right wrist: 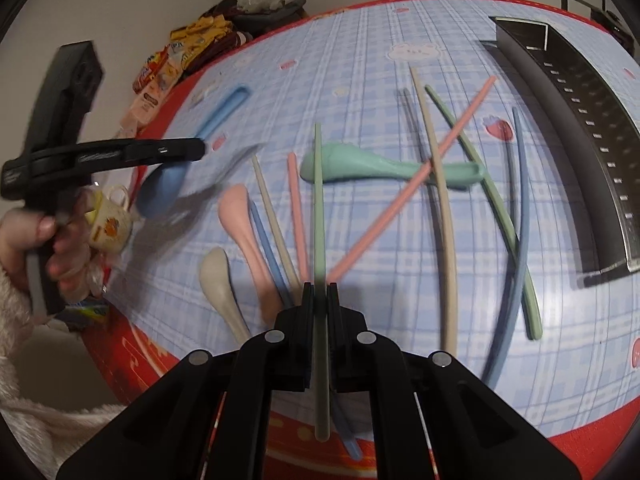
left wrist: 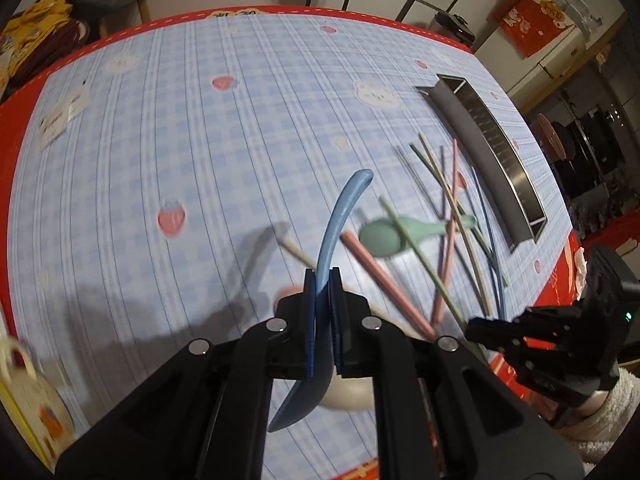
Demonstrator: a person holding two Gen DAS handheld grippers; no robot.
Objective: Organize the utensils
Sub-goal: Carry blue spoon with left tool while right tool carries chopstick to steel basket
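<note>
Blue spoon [left wrist: 340, 216] sits clamped in my left tongs [left wrist: 323, 276], lifted above the tabletop [left wrist: 160, 140]. My right tongs [right wrist: 319, 286] pinch a green chopstick [right wrist: 318, 200]. Ahead of them lie a mint spoon [right wrist: 360, 166], pink spoon [right wrist: 240, 216] and loose chopsticks [right wrist: 440, 208]; the steel tray [right wrist: 580, 120] stands to their right.

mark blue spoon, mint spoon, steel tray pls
blue spoon [left wrist: 340, 216], left wrist view, on the handle above the left gripper's shut fingers.
mint spoon [right wrist: 360, 166], right wrist view, on the bowl end, lying on the tablecloth.
steel tray [right wrist: 560, 128], right wrist view, on its dark near wall.
</note>
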